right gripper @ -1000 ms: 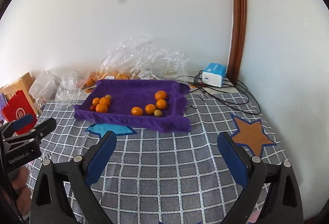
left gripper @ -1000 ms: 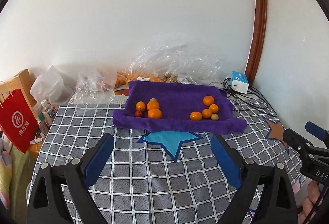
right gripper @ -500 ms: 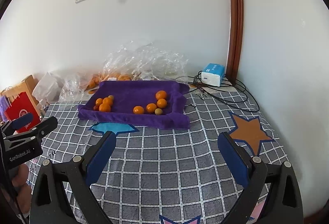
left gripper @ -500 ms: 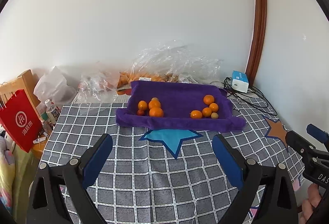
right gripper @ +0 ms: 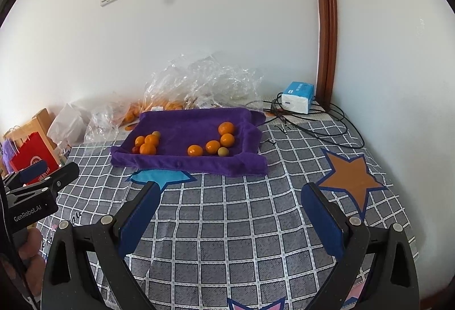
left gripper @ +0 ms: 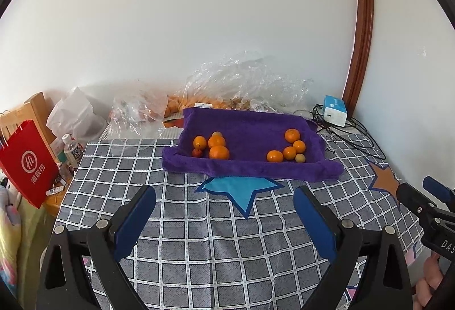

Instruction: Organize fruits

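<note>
Both the left hand-held gripper (left gripper: 224, 199) and the right hand-held gripper (right gripper: 231, 195) are spread wide, holding nothing, above the checked cloth (right gripper: 241, 224) on the tabletop. Beyond lies a purple tray (left gripper: 256, 168) with two clusters: five fruits on the left (left gripper: 212, 146), five on the right (left gripper: 288, 149). Behind, more oranges show dimly through crumpled plastic bags (left gripper: 241, 85) against the white wall; their number is unclear

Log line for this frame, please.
left gripper: open, empty | right gripper: open, empty | fruits: two clusters on purple towel | contact: none
</note>
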`<state>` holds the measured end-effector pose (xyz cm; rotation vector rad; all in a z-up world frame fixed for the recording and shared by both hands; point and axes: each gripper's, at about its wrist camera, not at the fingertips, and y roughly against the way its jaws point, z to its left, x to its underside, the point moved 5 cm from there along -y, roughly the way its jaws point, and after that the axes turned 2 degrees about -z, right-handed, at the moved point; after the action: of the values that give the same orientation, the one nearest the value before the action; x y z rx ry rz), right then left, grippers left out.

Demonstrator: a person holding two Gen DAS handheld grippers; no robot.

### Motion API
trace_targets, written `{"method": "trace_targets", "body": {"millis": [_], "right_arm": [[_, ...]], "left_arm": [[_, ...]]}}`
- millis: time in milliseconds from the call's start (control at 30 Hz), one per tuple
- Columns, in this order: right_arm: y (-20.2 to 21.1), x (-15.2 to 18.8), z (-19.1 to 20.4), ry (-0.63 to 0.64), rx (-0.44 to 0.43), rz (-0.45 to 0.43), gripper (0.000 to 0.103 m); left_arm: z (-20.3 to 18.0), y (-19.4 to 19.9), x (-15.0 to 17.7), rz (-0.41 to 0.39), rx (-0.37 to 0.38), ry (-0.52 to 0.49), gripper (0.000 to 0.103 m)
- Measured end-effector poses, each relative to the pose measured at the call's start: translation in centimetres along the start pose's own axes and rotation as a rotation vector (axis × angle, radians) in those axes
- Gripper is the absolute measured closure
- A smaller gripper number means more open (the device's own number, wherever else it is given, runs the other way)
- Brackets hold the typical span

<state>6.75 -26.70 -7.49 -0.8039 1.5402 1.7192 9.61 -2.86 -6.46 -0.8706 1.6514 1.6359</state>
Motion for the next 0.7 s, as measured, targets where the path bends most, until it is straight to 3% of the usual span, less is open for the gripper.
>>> {"method": "trace_targets", "body": {"millis": [700], "right_arm": [[-0.69,0.41,-0.26,-0.029,-0.023,0.028,0.005]], "left_arm": [[-0.54,0.03,0.16,0.014,0.012,-0.013,0.005]]}}
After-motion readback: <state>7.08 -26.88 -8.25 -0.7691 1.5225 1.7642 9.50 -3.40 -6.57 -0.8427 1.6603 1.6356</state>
